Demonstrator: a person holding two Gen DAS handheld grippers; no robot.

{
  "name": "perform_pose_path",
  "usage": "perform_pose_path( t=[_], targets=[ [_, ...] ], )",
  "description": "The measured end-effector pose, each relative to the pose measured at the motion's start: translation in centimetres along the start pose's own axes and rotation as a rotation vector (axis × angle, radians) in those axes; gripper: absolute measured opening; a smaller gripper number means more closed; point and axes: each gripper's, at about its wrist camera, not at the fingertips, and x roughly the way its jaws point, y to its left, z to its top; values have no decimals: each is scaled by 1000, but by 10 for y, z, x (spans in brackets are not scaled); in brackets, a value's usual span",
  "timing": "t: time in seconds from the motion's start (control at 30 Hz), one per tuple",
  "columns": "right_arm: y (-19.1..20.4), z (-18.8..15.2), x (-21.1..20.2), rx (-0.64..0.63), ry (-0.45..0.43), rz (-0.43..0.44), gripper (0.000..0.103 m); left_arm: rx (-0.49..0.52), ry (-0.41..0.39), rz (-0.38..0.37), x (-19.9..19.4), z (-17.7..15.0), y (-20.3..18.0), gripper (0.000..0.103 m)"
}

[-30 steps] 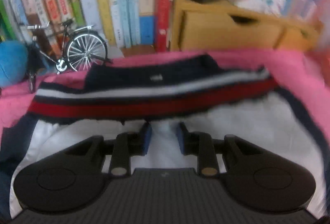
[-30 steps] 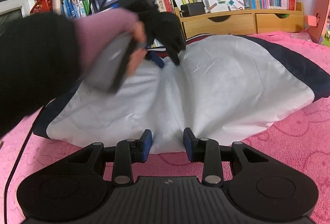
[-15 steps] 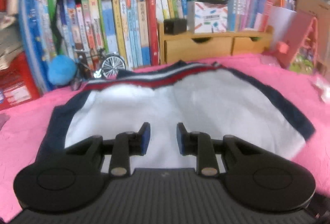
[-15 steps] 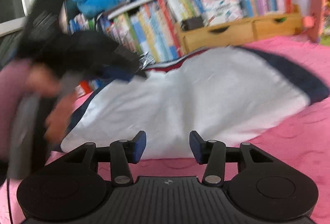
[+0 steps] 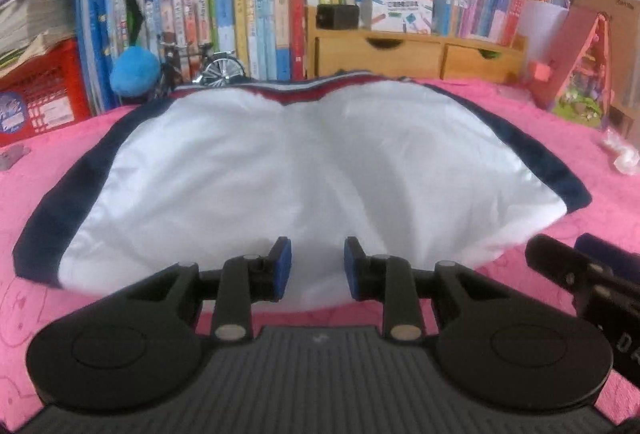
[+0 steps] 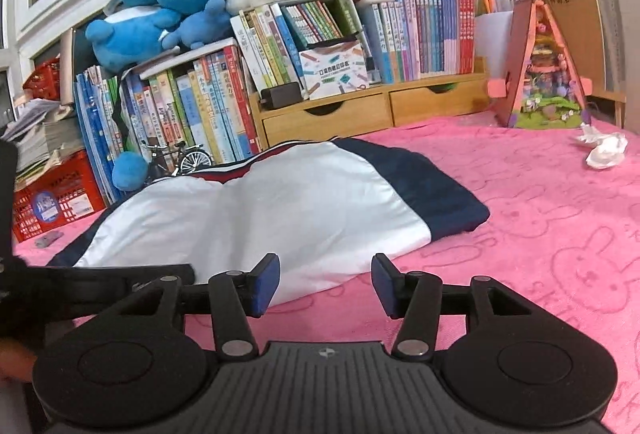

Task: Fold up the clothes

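The white garment with navy sides lies folded on the pink blanket, its red-striped band toward the books. A second ago the left gripper hovered close over that band; now it sits back at the near hem, jaws narrowly apart and empty. The right gripper has just been opening, its jaws spread with nothing between them, above the near edge of the garment.
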Motion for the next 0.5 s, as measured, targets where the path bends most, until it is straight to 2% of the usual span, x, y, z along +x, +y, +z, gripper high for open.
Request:
perform_pose_path(
  t=[0.07,0.2,0.33,0.37,0.43,0.5],
  targets=[
    [0,-1,2,-4,3,-1,55,-51,-3,-5,-7,-3,13,29],
    [-15,-1,6,57,19,14,61,-327,-48,-31,-33,-16,73,36],
    [-60,4,17,256,41,-4,61,-710,-87,14,-58,-43,156,39],
    [-73,6,21,321,43,4,61,-779,-77,13,-57,-50,171,42],
    [-93,8,28,431,47,26,62,-906,-63,5,-56,-62,197,42],
    [-106,9,37,503,53,49,63,-972,-77,-35,-53,-67,205,45]
  ],
)
